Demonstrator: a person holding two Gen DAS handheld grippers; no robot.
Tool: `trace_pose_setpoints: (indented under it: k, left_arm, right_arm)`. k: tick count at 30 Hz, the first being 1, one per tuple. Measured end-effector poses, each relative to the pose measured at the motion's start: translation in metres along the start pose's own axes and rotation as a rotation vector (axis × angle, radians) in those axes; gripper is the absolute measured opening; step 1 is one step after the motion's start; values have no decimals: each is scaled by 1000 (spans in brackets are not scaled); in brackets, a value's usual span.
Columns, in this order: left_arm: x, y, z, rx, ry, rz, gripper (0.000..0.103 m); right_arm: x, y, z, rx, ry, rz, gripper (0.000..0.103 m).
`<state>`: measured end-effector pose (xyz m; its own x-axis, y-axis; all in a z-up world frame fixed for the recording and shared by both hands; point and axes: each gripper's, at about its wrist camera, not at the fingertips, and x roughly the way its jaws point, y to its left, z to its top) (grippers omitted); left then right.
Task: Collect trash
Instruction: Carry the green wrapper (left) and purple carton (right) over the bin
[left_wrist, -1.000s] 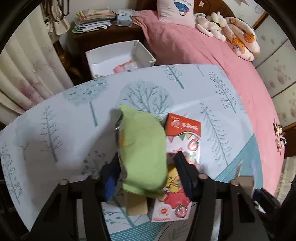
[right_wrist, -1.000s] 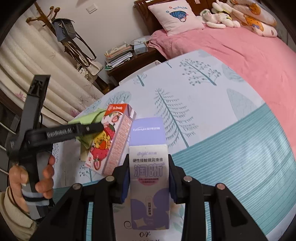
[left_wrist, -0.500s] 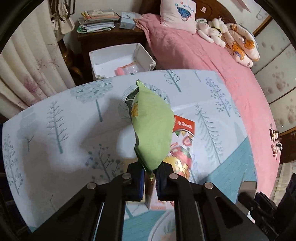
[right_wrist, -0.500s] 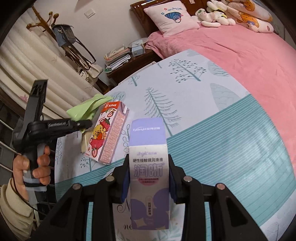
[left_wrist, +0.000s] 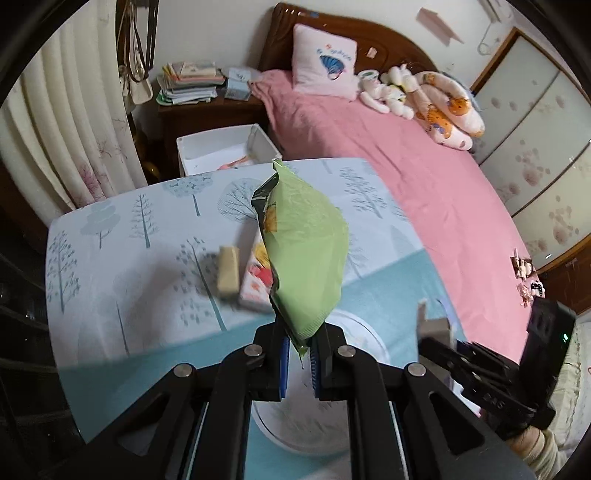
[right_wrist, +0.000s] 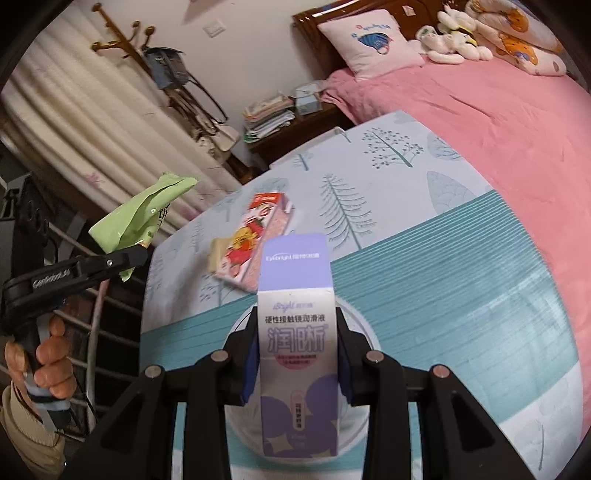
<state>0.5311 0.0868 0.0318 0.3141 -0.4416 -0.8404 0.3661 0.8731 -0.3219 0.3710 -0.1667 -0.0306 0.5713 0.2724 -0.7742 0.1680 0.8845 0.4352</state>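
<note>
My left gripper (left_wrist: 298, 354) is shut on a green snack bag (left_wrist: 306, 254) and holds it up above the table. The bag also shows in the right wrist view (right_wrist: 136, 218), raised at the left. My right gripper (right_wrist: 295, 365) is shut on a purple and white carton (right_wrist: 297, 332), held over the table's near part. A red and pink drink carton (right_wrist: 251, 243) lies flat on the tree-print tablecloth (right_wrist: 388, 177), with a small beige block (left_wrist: 227, 271) beside it.
A white bin (left_wrist: 225, 151) stands on the floor past the table's far edge. A nightstand with books (left_wrist: 192, 83) is behind it. A pink bed (left_wrist: 406, 162) lies to the right. Curtains (left_wrist: 66, 122) hang at the left.
My left gripper closed on the green bag and lifted it off the table, pulling back toward me. The beige block is now uncovered. My right gripper keeps its carton and has drawn back a little.
</note>
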Motion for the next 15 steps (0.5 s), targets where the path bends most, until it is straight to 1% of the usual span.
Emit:
trace_pose_setpoints:
  k: [4,10,15]
  left_arm:
    - [-35,-28,-40,-2,-33,7,7]
    - [-84,-80,-131,-38,-74,61,7]
    - [-108,-125,-207,-80,-107,108,7]
  right_arm:
    - [-32,0,-18,-35,-2,35,34]
    - [-86,-8,-55,-124,13,86,34]
    - [-132,-19,-101,-205,38,123,34]
